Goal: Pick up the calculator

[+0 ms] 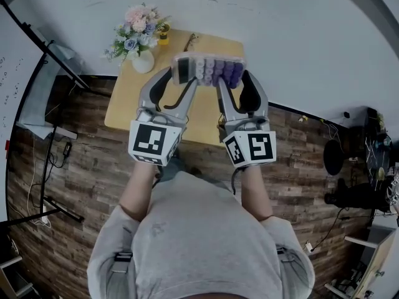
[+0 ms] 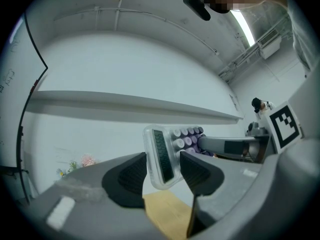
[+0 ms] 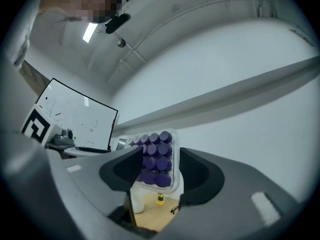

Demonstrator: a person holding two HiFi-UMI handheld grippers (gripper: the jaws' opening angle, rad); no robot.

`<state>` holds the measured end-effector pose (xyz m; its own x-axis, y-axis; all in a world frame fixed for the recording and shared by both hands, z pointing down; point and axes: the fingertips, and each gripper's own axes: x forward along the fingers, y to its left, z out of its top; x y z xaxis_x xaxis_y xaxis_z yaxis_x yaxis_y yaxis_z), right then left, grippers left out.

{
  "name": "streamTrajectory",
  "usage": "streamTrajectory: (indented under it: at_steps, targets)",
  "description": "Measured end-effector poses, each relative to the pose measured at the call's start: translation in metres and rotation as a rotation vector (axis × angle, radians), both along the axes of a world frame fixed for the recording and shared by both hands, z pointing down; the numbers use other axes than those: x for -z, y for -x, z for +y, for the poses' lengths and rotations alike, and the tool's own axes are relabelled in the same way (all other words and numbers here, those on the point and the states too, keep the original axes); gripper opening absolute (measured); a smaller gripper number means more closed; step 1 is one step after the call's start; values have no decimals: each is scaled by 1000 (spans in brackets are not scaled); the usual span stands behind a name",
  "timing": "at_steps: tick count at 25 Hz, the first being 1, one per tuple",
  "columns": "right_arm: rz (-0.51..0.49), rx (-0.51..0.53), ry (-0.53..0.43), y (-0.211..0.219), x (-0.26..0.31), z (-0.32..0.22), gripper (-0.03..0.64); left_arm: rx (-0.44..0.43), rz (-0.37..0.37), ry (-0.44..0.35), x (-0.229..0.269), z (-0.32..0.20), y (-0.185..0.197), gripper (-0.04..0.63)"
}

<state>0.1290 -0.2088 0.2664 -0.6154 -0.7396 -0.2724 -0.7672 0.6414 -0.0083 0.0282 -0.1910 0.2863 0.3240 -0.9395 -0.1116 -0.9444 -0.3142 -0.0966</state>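
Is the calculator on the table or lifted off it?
Lifted: left hand-held gripper and right hand-held gripper hold the calculator above the table.

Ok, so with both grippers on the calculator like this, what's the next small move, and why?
Probably a short, level raise with both grippers moving together. The left gripper clamps the calculator at its display end and the right gripper at its purple-key end. It hangs above the wooden table, so moving either hand alone could twist it loose.

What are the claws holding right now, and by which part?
Both hold the calculator, lifted off the table: left claw on its display end, right claw on its purple-key end.
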Motion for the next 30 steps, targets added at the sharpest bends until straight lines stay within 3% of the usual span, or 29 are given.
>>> streamTrajectory:
  at_steps: [30]
  targets:
    - [-20, -56, -44, -33, 9, 1, 224, -54, -16, -25, 10, -7, -32, 211]
